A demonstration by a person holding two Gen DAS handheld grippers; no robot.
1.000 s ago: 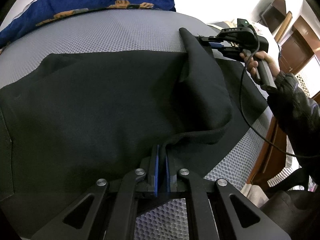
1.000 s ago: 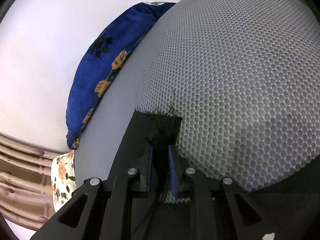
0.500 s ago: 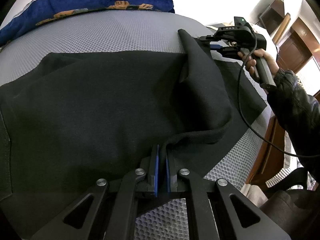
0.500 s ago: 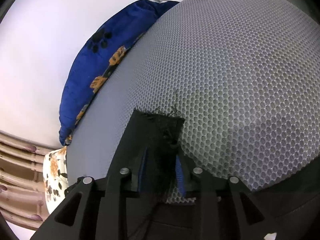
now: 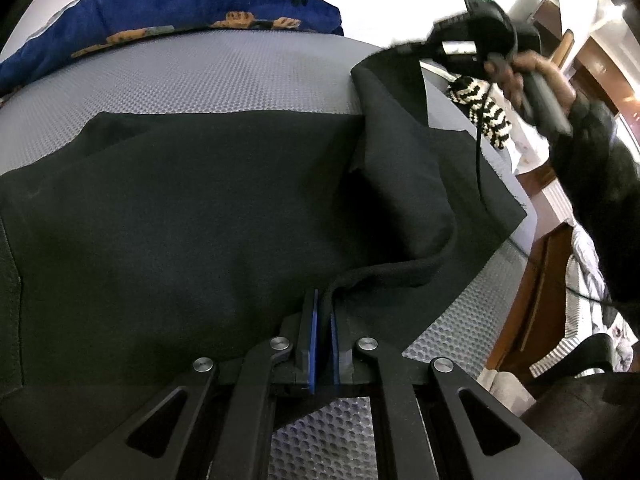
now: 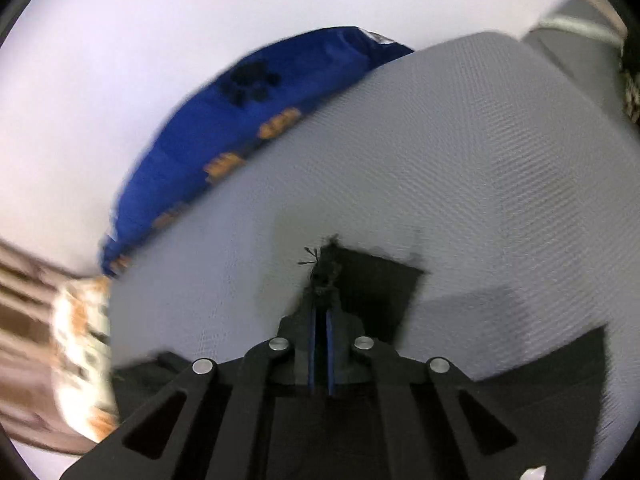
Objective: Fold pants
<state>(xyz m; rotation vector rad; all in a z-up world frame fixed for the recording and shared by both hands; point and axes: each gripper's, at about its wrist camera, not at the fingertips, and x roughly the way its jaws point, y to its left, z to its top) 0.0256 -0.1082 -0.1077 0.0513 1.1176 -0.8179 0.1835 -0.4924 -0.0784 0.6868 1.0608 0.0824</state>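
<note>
My left gripper had its blue-padded fingers pinched nearly together on a rolled black edge of the pants, low in the left wrist view at about 6 o'clock. My right gripper was likewise closed tight on a frayed corner of the same black cloth, loose threads poking out just past its tips; that view was blurred, so finer detail was lost.

The pants lay spread across a grey honeycomb-textured mattress, filling the middle and the 9 o'clock side of the left view. From my left fingers a thick fold of fabric ran toward 2 o'clock and rose off the surface to my right gripper, which my bare right hand held by its handle, raised above the bed. A black cable hung from that handle across the cloth.

A blue pillow with orange and black prints sat at the far edge of the mattress, around 11 o'clock. A black-and-white striped knit item rested near 2 o'clock, just behind the lifted fabric. Brown wooden furniture stood at 3 o'clock beside the bed.
</note>
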